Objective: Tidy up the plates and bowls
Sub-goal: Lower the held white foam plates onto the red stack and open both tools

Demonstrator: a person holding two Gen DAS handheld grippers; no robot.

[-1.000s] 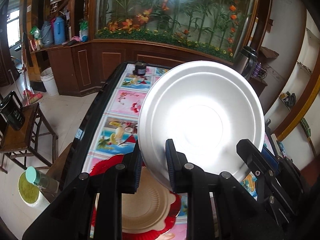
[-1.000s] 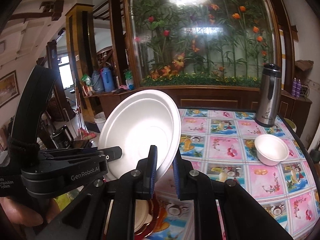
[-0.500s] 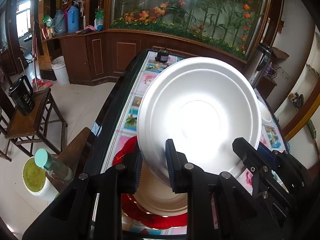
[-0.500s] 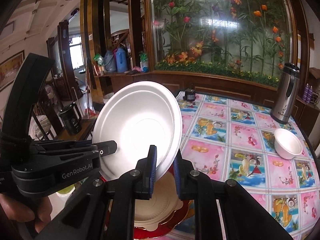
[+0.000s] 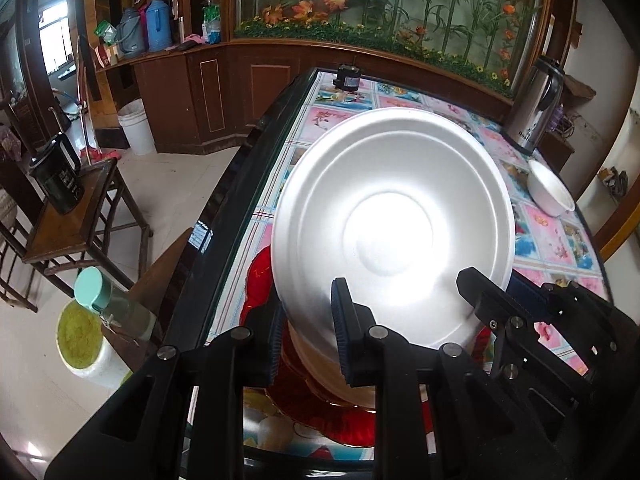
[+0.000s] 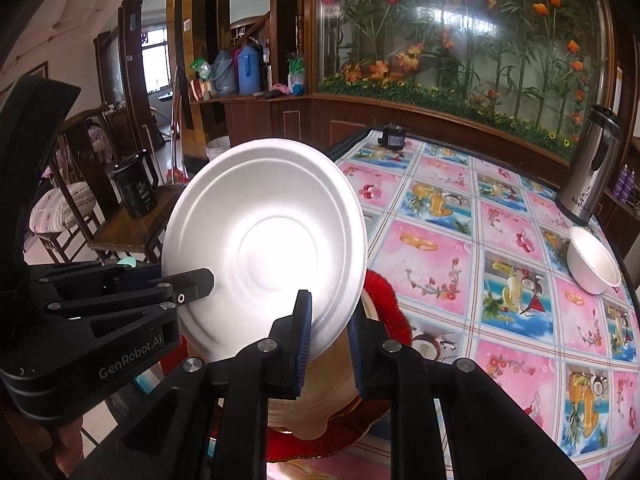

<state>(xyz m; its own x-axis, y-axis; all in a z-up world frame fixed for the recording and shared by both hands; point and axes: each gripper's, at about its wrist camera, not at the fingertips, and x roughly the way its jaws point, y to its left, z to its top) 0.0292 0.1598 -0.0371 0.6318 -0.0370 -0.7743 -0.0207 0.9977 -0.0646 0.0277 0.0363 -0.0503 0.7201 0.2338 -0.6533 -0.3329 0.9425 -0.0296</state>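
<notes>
Currently I hold 1 white plate (image 5: 392,232) with both grippers, left (image 5: 306,340) and right (image 6: 326,340), clamped on its rim, above the red plate (image 6: 384,300) stack; white bowl (image 6: 594,260), well apart, remains.

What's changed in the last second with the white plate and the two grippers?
Both grippers, left gripper and right gripper, have carried the white plate down toward the cream plate on the red plate, tilting it flatter. Neither let go. The white bowl and thermos stayed put.
</notes>
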